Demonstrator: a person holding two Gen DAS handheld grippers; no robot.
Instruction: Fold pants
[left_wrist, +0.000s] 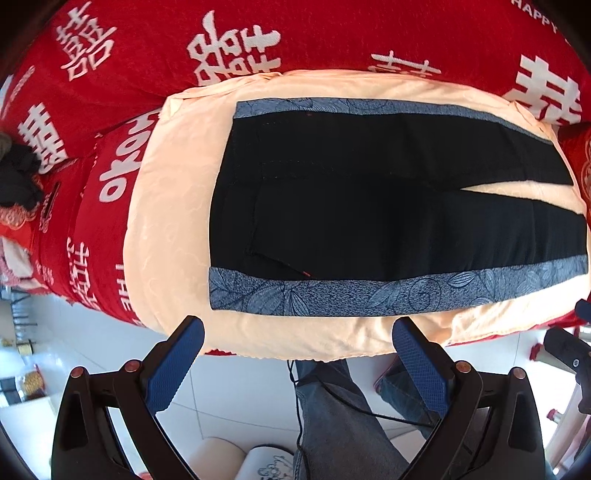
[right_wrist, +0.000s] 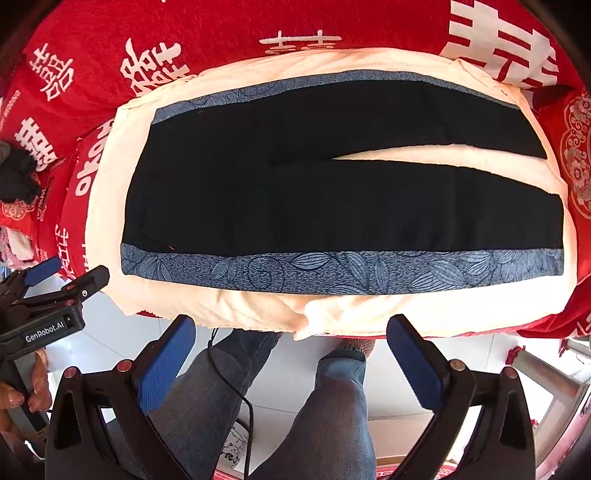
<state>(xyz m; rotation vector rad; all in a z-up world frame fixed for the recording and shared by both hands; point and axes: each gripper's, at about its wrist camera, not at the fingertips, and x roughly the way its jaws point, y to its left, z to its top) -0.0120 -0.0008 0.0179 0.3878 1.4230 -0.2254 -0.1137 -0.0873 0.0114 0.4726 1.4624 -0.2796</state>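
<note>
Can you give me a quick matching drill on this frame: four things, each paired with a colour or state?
Things:
1. pants
2. side stripe
3. cream cloth
4. left gripper

States:
A. open, holding nothing
B. red-free pale layer under the pants
C. black, laid flat, legs apart
D. blue-grey with leaf print

Pairs: 1-C, 2-D, 3-B, 4-A

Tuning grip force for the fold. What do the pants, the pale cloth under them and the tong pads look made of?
Pants: matte black woven or knit fabric, lying flat; grey-blue leaf-print side stripes look heathered.
Pale cloth: soft peach textile with a faint swirl relief, possibly embossed fleece or jacquard.
Pads: blue, finely cross-hatched, likely rubber or soft plastic on black rigid fingers.
</note>
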